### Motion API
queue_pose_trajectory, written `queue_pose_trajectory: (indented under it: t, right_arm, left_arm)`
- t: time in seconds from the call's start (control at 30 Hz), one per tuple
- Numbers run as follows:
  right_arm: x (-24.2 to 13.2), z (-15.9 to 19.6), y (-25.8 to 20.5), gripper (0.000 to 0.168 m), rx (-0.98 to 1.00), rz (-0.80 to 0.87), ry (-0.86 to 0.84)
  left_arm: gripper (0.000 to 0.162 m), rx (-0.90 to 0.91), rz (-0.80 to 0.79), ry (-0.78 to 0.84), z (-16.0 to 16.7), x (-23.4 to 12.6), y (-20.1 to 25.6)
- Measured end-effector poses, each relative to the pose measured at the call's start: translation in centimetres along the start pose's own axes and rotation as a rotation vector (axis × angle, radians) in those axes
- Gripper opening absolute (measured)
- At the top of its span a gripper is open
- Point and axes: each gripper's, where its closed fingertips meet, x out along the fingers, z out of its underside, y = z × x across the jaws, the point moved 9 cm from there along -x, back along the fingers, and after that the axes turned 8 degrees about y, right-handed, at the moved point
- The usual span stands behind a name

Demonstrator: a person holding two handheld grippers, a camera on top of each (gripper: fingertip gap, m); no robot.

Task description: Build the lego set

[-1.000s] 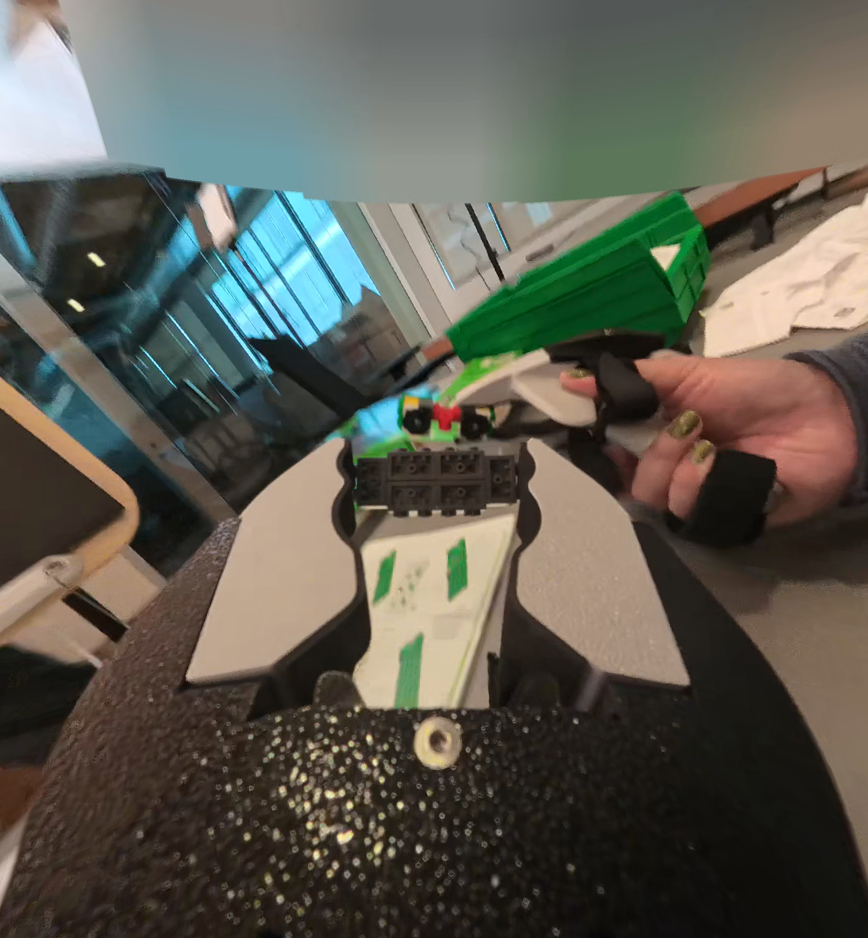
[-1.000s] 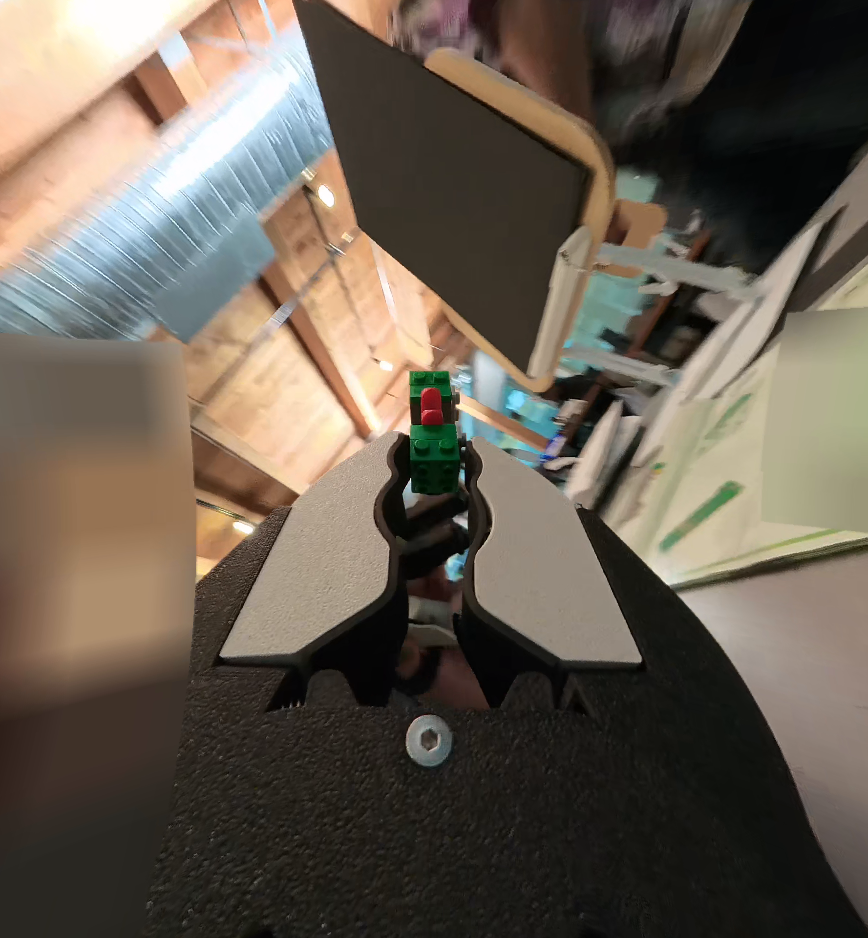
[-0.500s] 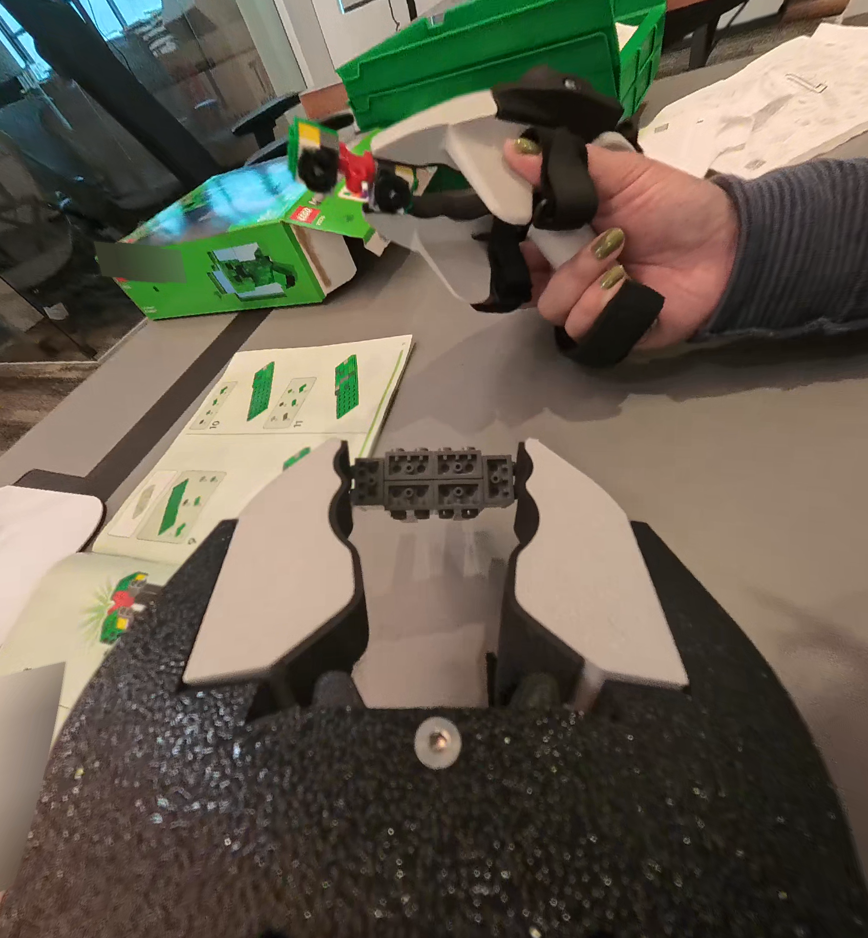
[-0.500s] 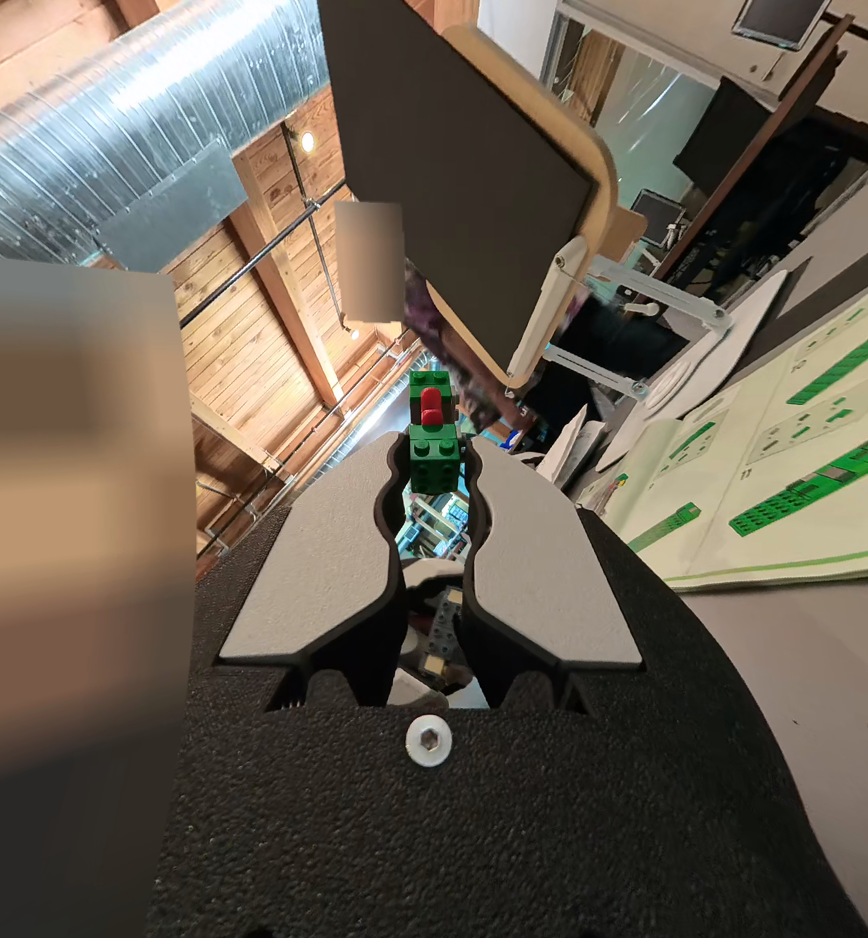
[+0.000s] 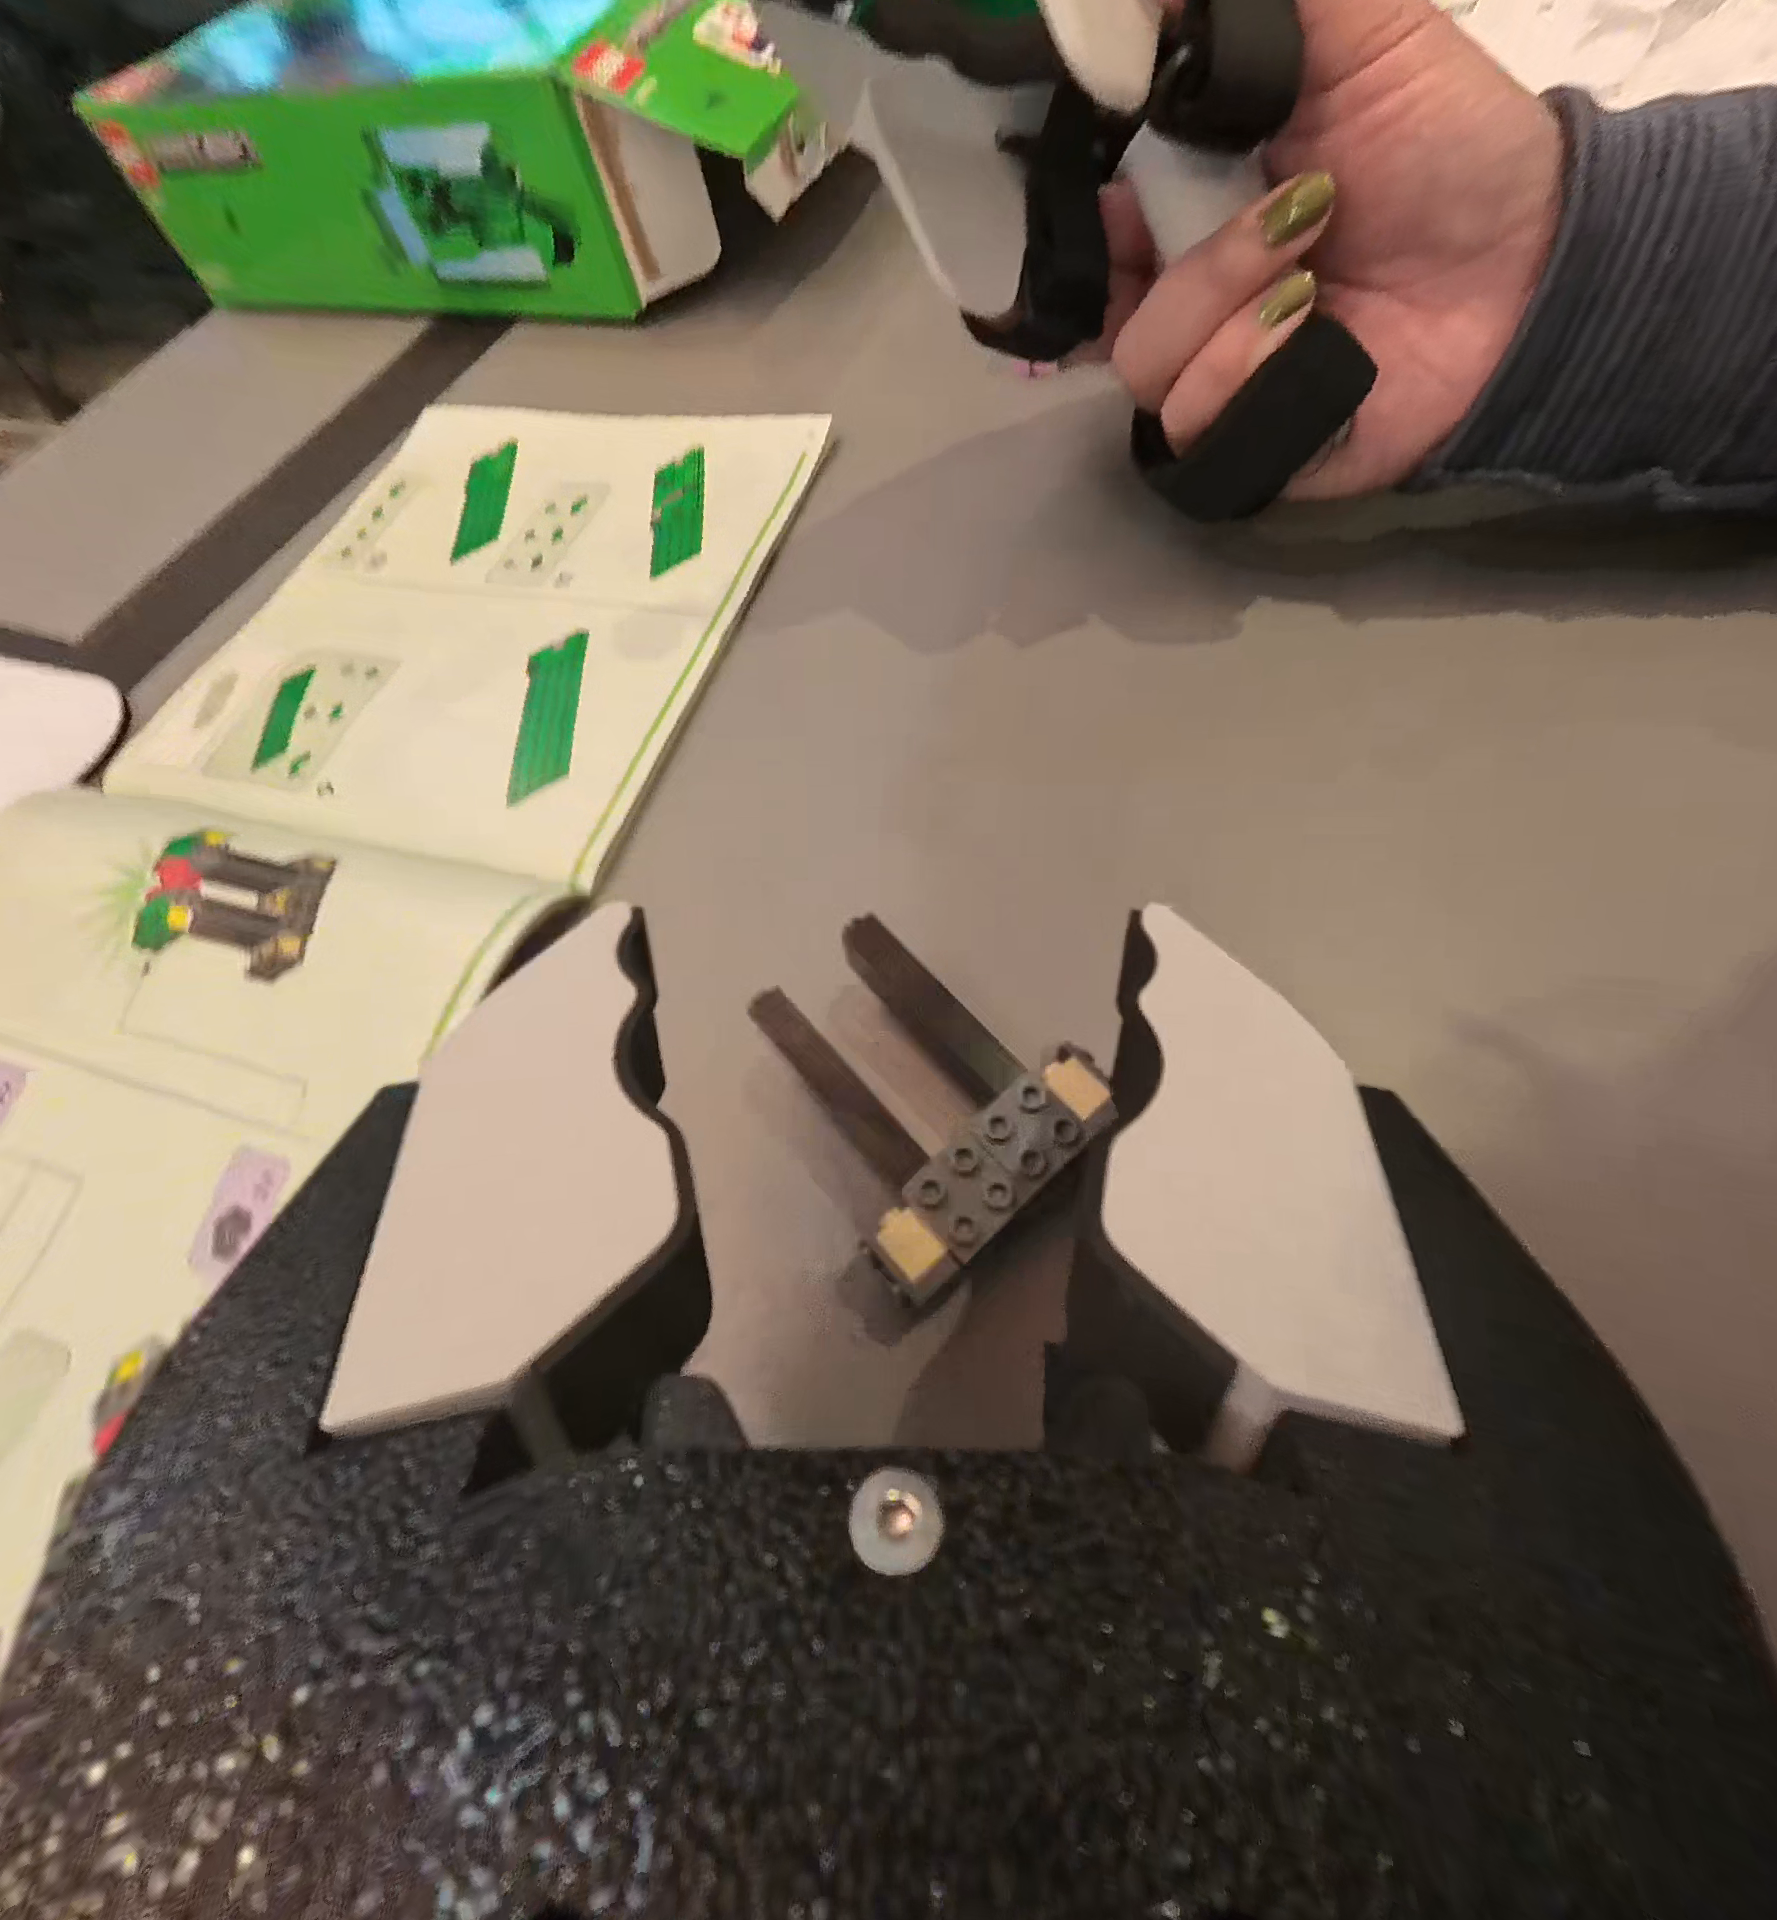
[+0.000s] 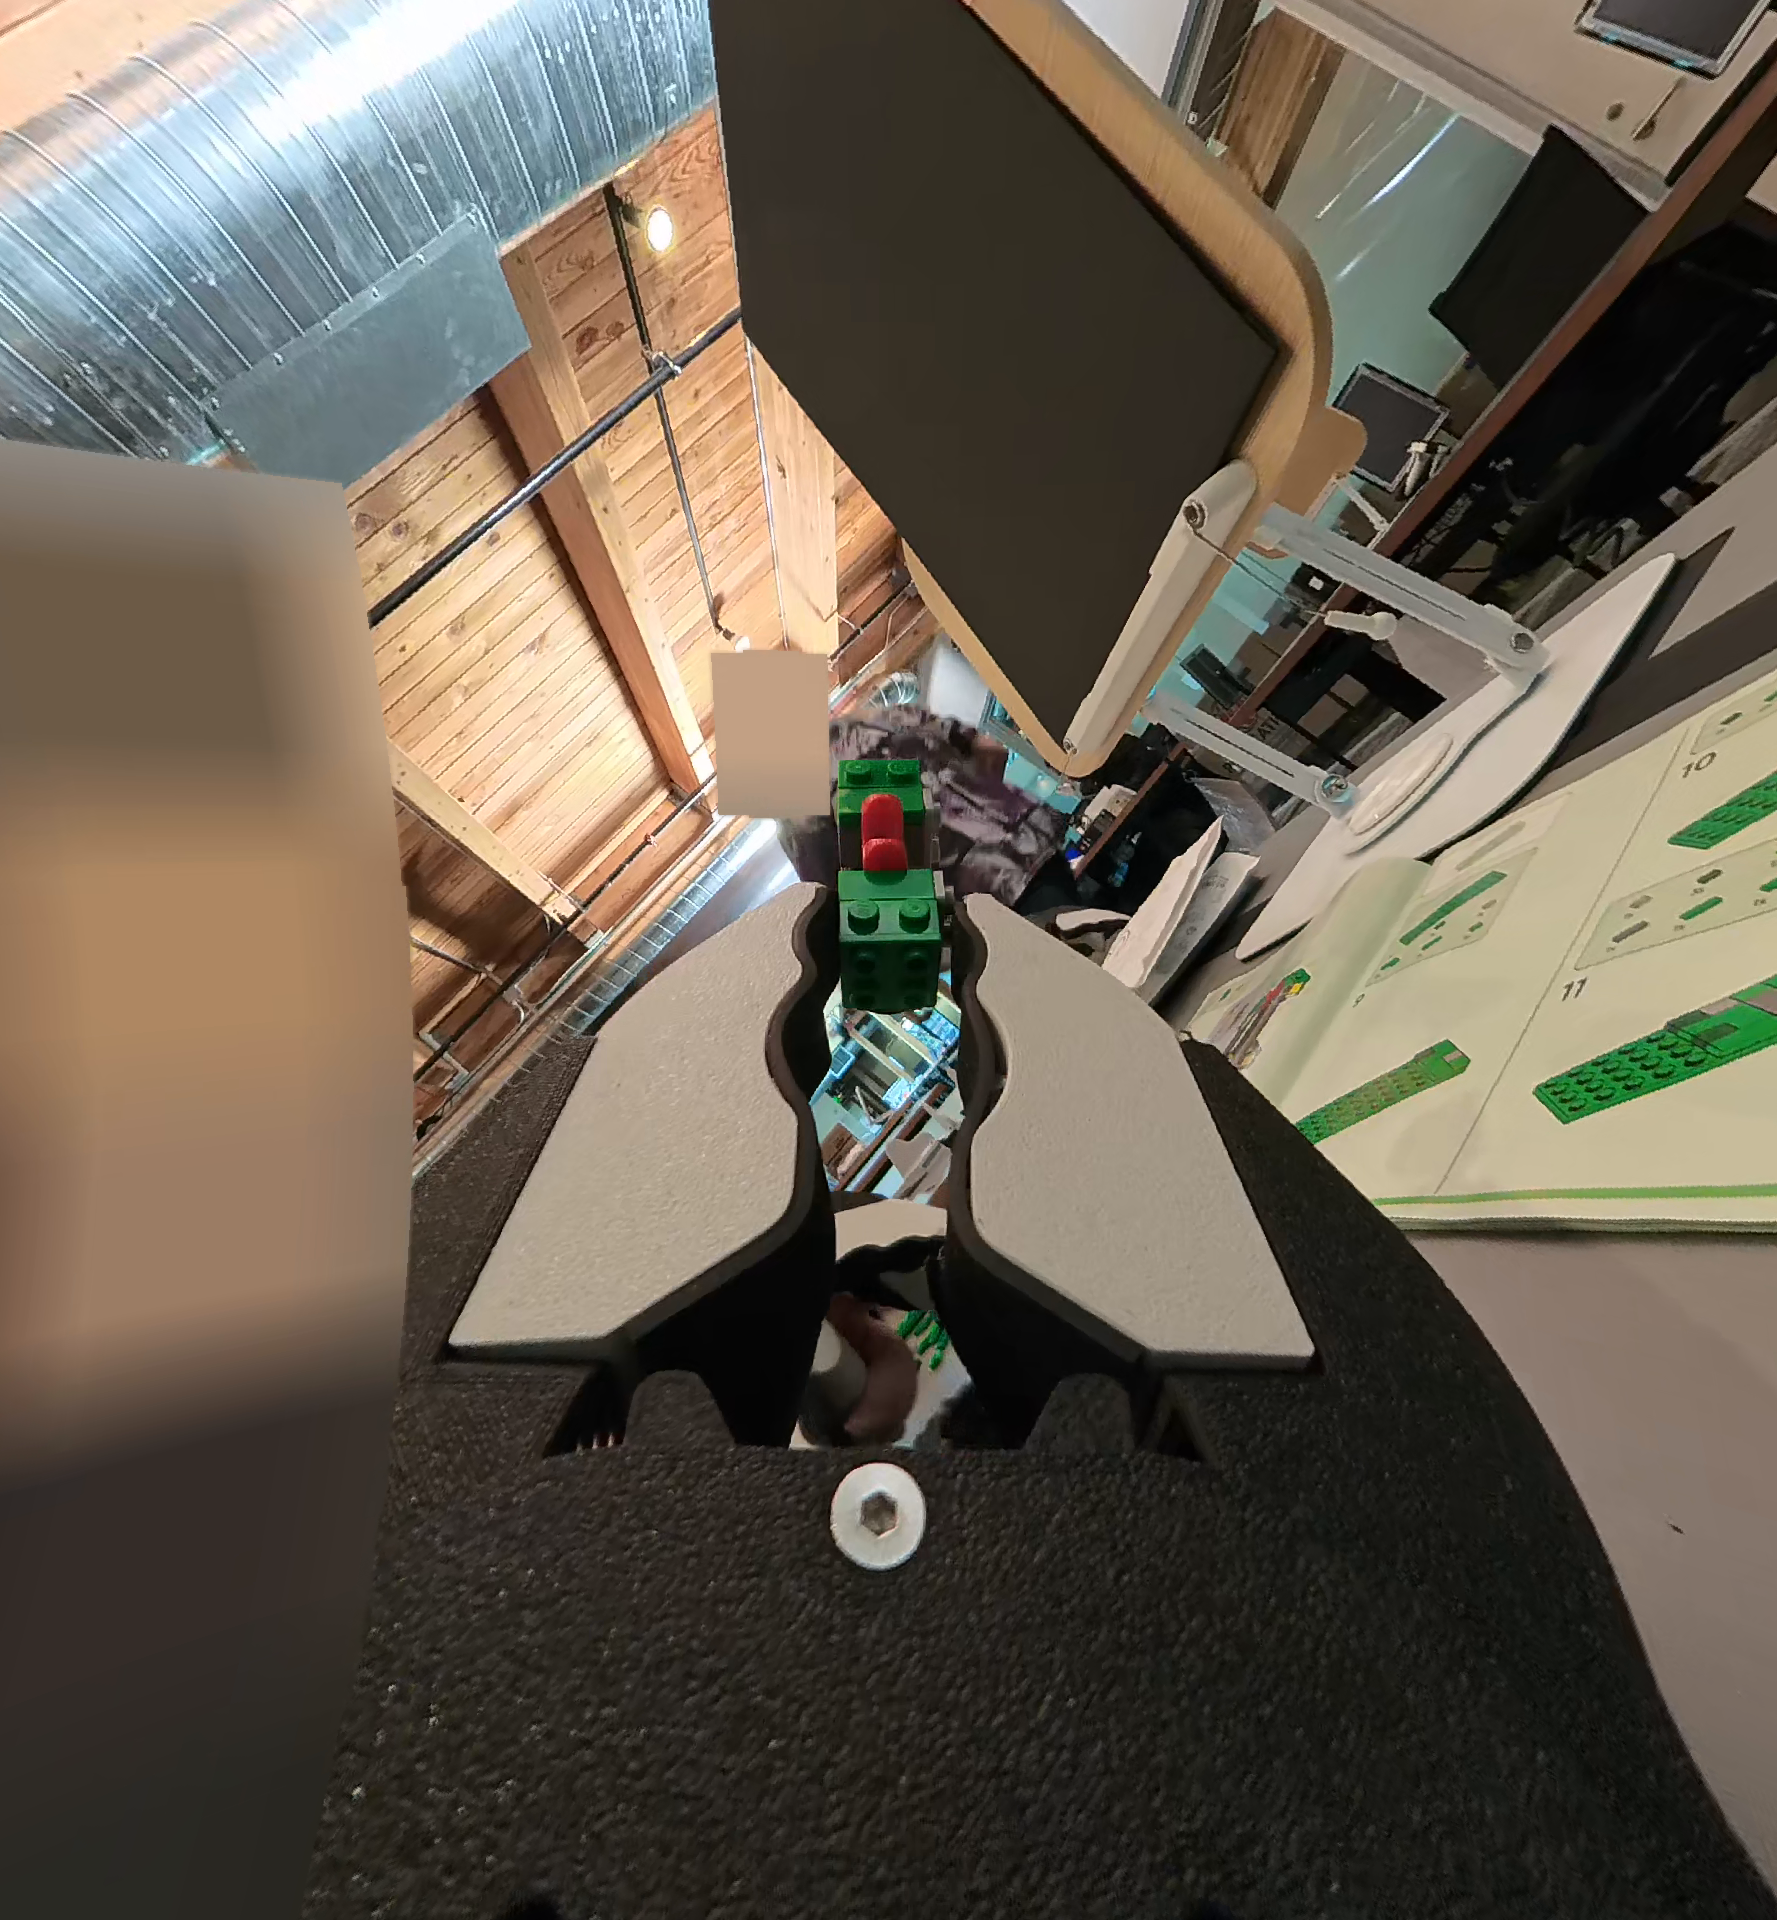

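- Change: left gripper (image 5: 884, 997) was clamped on the dark grey lego assembly (image 5: 977, 1132) half a second ago, held above the table. Now its jaws are spread wide and hold nothing.
- The assembly lies on the grey table (image 5: 1279, 790) in the gap between the fingers, close to the inner edge of the right-hand finger; can't tell if it touches. It rests skewed: studded grey plate with a tan tile at each end nearest the camera, two dark bars pointing away.
- Read: the grey sub-build has been set down, probably to free the left gripper for a regrip or the next part. Nothing joined yet.
- Right gripper (image 6: 889, 935): no change across the three frames. Jaws nearly closed, pinching the green lego piece (image 6: 889, 951) at the tips; a red part (image 6: 881, 831) and a second green block (image 6: 879, 790) stack beyond it.
- Pose: left gripper is tipped down at the table, low over the assembly. Right gripper is tilted up and off toward the room, ceiling duct in frame. In the left wrist view the person's right hand (image 5: 1383, 239) grips it above the far edge of the table.
- Instruction booklet (image 5: 510, 634) lies open at the table's left side; green set box (image 5: 375, 197) at the far-left corner.
- Risk, my guess: a skewed assembly means realigning before any regrip.
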Motion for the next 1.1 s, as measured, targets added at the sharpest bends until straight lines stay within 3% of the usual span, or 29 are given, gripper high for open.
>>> queue_pose_trajectory:
  t: [0.23,0.4,0.73,0.9,1.1]
  right_arm:
    - [0.0,0.1,0.2,0.02,0.007,-0.003,-0.012]
    - [0.2,0.5,0.2,0.019,0.02,-0.011,-0.027]
    - [0.4,0.9,0.2,0.019,0.022,-0.019,-0.045]
    - [0.4,0.9,0.3,0.019,0.028,-0.019,-0.05]
    - [0.5,1.2,0.3,0.019,0.038,-0.026,-0.063]
  left_arm:
    - [0.111,-0.134,-0.168,-0.188,1.4,-2.6,2.1]
    - [0.105,-0.179,-0.293,-0.223,2.2,-3.0,2.9]
    - [0.092,-0.149,-0.417,-0.273,3.0,-5.0,-0.1]
    - [0.09,-0.23,-0.322,-0.228,3.2,-4.6,1.5]
    - [0.087,-0.281,-0.341,-0.182,3.3,-4.1,1.9]
